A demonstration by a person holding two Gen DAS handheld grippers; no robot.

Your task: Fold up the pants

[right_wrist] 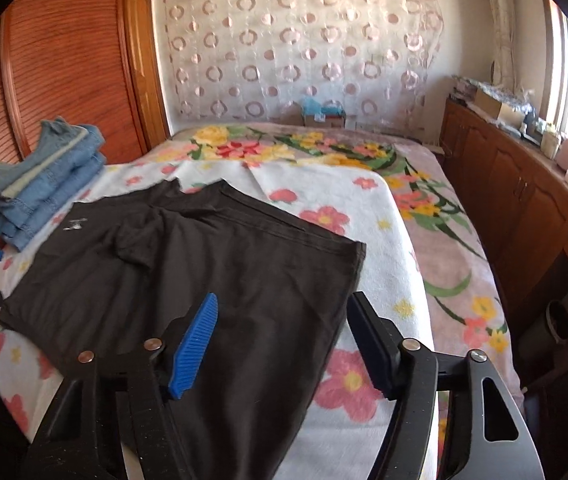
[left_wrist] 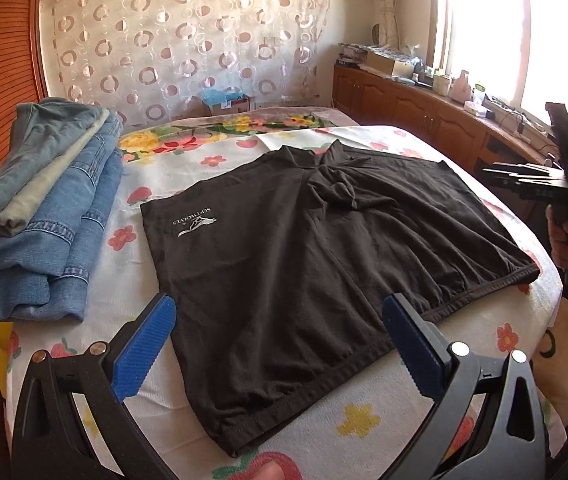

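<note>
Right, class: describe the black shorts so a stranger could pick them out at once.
Find the bed with its flowered cover. On the white flowered towel at its near end, beside a stack of folded blue denim, lie the black shorts, spread flat. They are the only dark garment, with a small white logo near one corner.

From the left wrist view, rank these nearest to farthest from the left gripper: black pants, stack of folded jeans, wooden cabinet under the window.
From the left gripper:
1. black pants, directly ahead, near edge between the open fingers.
2. stack of folded jeans, off to the left on the bed.
3. wooden cabinet, far right along the window wall.
</note>
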